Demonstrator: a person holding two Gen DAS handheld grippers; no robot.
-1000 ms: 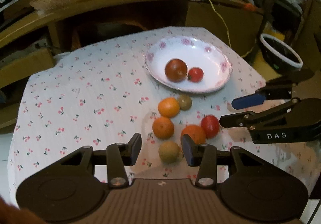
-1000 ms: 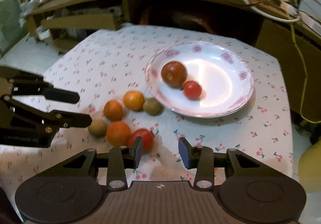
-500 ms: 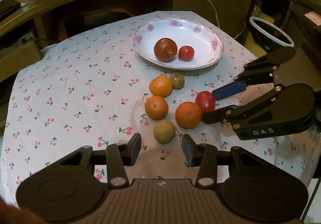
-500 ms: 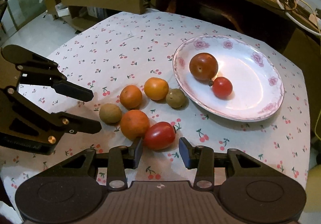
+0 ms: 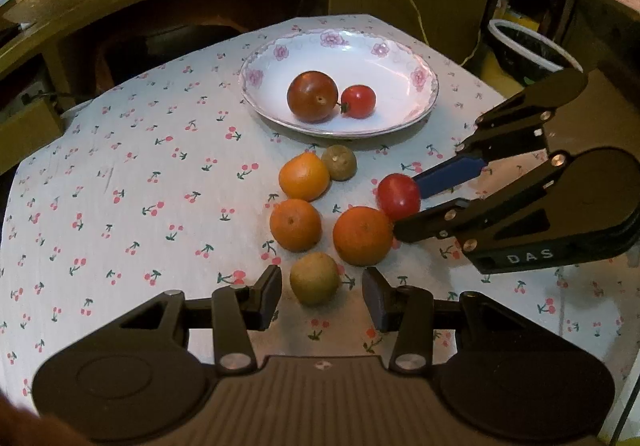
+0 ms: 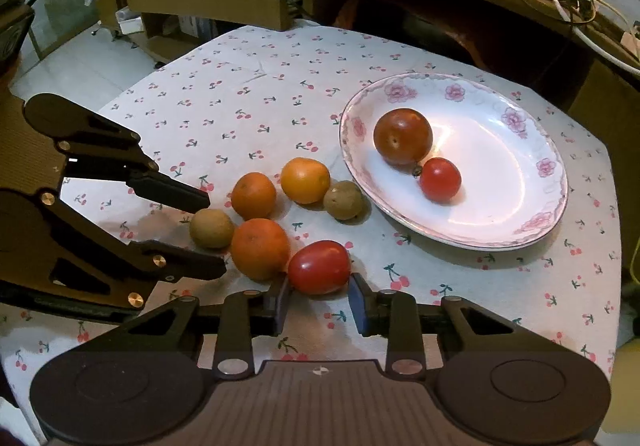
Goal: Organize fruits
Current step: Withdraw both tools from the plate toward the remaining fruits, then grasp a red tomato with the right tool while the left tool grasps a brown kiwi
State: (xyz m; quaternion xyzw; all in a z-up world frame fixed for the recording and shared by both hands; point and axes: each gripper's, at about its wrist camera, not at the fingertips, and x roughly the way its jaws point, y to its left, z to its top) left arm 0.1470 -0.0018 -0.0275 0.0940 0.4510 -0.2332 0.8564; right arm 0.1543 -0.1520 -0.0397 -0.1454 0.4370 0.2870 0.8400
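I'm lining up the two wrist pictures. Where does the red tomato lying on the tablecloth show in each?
Left wrist: red tomato right of centre, between the right gripper's open fingers.
Right wrist: red tomato low centre, just ahead of the fingers.
Shared landmark: the flowered plate.

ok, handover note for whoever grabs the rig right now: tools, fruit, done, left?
Right tool: open, fingers either side of the loose red tomato, not closed on it.
Left tool: open, nearest brown fruit between its fingertips, not gripped.
Plate: holds a dark tomato and a small red tomato.
On the cloth beside the plate: three oranges and a second brown fruit.
Done: two tomatoes plated, judging by the plate.
Left: probably close on the red tomato and plate it; six loose fruits remain unsorted.
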